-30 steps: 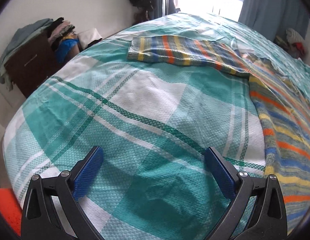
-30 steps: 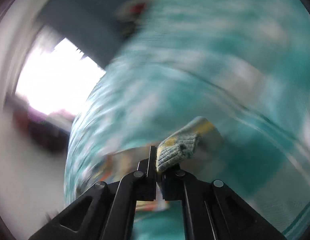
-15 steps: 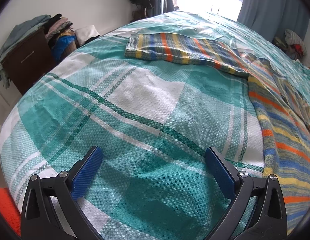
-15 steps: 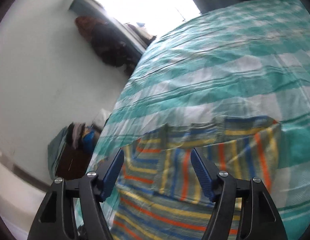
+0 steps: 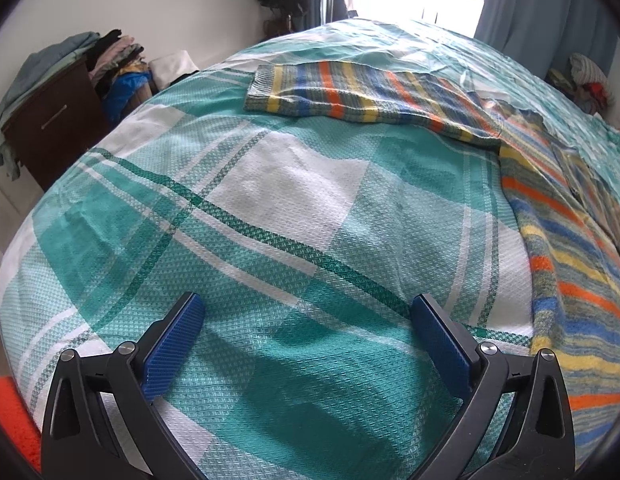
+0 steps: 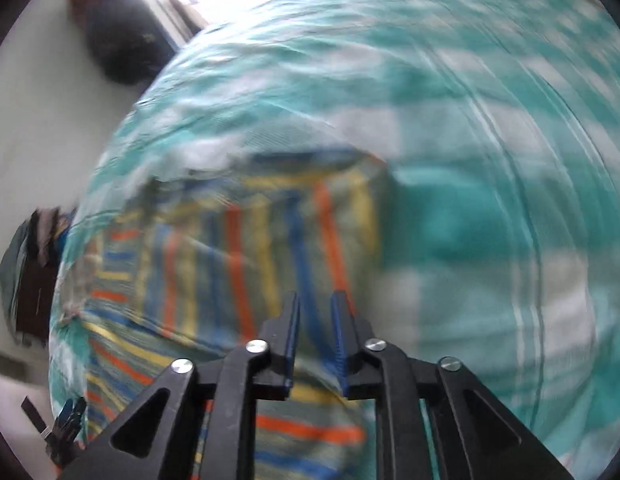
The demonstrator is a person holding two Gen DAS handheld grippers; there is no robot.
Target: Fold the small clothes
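Two grippers work over a bed covered by a teal-and-white checked bedspread (image 5: 270, 208), and every place below is given from that bedspread. The left gripper (image 5: 308, 320) hovers above its near end with blue-padded fingers (image 5: 174, 344) spread wide and nothing between them. A striped knit sweater (image 5: 565, 264) lies flat on the bedspread's right side, with one sleeve (image 5: 361, 94) stretched leftward across the far part of the cloth (cuff end toward the wall). Off the bedspread's left edge stands a dark wooden cabinet (image 5: 50, 120) piled with clothes. In the blurred right wrist view, the right gripper (image 6: 314, 316) sits above the sweater (image 6: 246, 248), its fingers (image 6: 290, 332) drawn near each other with a narrow gap between, clasping nothing.
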